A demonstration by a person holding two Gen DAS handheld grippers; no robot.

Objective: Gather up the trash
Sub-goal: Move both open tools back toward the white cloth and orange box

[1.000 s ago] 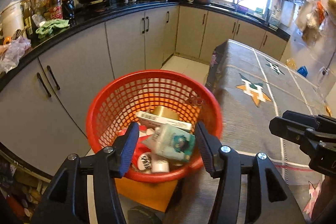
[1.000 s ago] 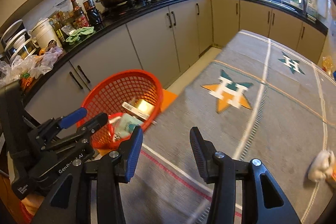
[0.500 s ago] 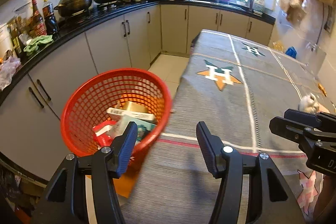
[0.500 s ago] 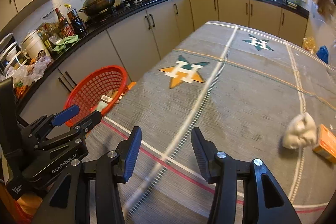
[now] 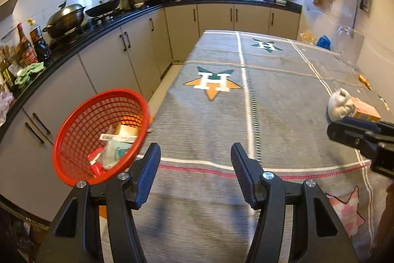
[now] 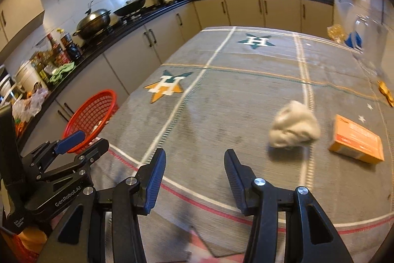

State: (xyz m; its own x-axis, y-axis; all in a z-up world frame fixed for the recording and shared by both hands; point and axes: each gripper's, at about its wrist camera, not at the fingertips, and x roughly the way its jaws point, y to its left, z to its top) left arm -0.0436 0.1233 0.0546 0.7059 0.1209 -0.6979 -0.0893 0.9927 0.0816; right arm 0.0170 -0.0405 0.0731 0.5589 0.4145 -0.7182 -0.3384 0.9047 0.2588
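A red mesh basket (image 5: 81, 125) holding several pieces of trash hangs off the table's left edge; it also shows in the right wrist view (image 6: 92, 115). A crumpled white paper ball (image 6: 294, 128) and an orange box (image 6: 357, 142) lie on the grey cloth at the right; the ball (image 5: 341, 104) and box (image 5: 364, 110) show in the left wrist view too. My left gripper (image 5: 194, 164) is open and empty above the table's near edge. My right gripper (image 6: 194, 169) is open and empty, short and left of the paper ball.
The table wears a grey cloth (image 6: 246, 90) with star-and-H marks. Kitchen cabinets (image 5: 110, 61) and a counter with a wok (image 5: 66, 17) and bottles run along the left and back. A small orange scrap (image 6: 385, 91) lies at the far right.
Both grippers have swung right, away from the red basket and over the table. The paper ball and orange box have come closer in the right wrist view. Both stay open.
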